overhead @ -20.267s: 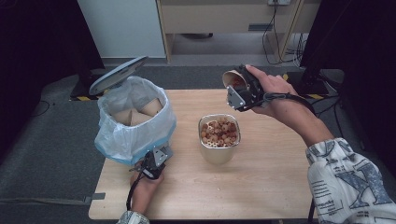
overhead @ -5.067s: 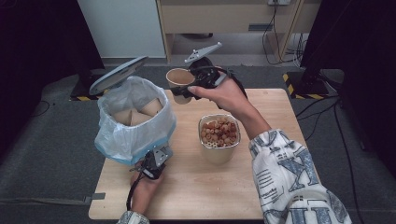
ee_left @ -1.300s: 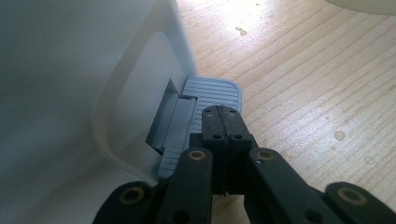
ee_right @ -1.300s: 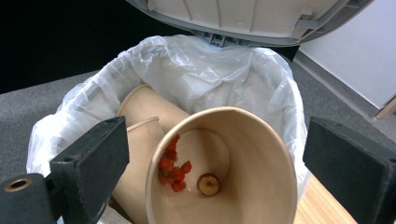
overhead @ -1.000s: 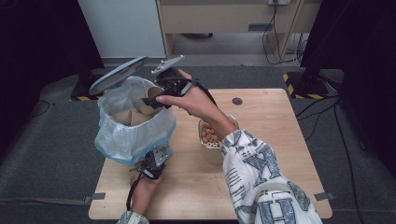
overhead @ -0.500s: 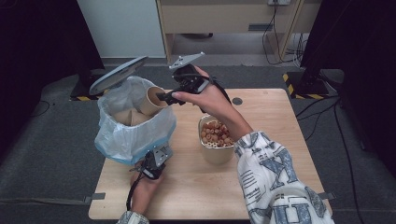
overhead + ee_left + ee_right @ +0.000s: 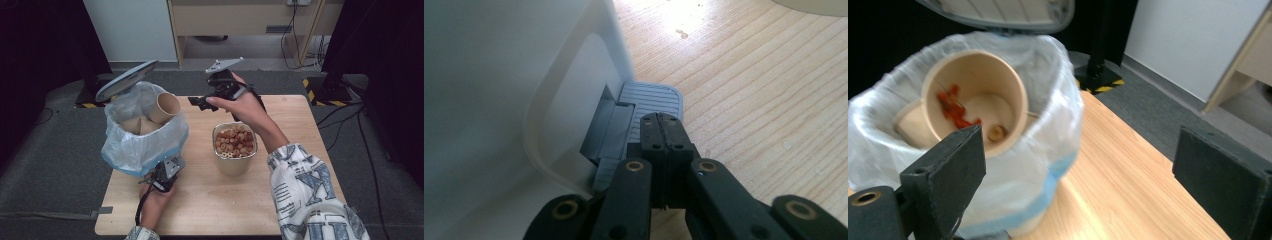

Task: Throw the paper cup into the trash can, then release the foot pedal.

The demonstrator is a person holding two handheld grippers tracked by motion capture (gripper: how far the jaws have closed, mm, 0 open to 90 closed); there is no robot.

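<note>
High view: the right claw (image 7: 197, 101) hangs spread and empty just right of the bin (image 7: 142, 145), where the paper cup (image 7: 165, 107) lies tilted on the liner, mouth toward that claw. The left claw (image 7: 660, 131), pressed together, bears on the bin's pedal (image 7: 651, 100) at desk (image 7: 300, 125) level, lid (image 7: 126, 80) raised.

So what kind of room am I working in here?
Probably a lab or office test space, not a kitchen: a small wooden table on grey carpet, cables trailing under a desk behind it, and yellow-black hazard tape on the floor. A lined pedal bin stands on the table.
</note>
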